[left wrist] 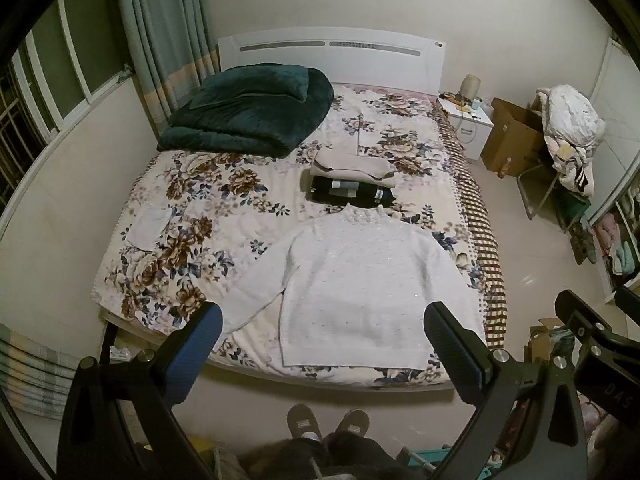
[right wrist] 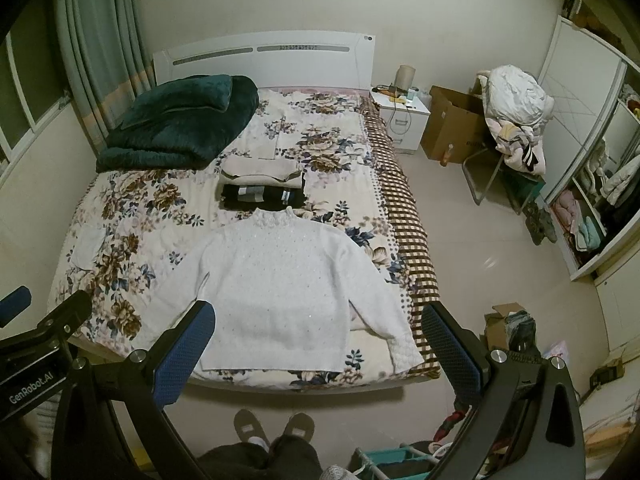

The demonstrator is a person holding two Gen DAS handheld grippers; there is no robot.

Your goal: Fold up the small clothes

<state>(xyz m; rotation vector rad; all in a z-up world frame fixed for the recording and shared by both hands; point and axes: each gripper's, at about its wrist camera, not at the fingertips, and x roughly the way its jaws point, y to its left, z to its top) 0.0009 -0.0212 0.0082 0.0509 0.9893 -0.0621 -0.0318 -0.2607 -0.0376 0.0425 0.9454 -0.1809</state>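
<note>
A white knitted sweater [left wrist: 352, 280] lies flat and spread out, sleeves out to both sides, near the foot of a bed with a floral sheet [left wrist: 192, 200]. It also shows in the right wrist view [right wrist: 280, 288]. Beyond its collar lie a folded black garment [left wrist: 352, 194] and a folded beige garment [left wrist: 352, 166]. My left gripper [left wrist: 324, 344] is open and empty, held above the bed's foot edge. My right gripper [right wrist: 318, 340] is open and empty, also above the foot edge, to the right of the left one.
A dark green folded quilt [left wrist: 252, 108] lies at the bed's head on the left. A small white cloth [left wrist: 146, 226] lies on the left of the bed. A nightstand [right wrist: 404, 118], cardboard box [right wrist: 452, 124] and a chair piled with clothes [right wrist: 516, 120] stand to the right. My slippered feet [left wrist: 328, 424] stand at the bed's foot.
</note>
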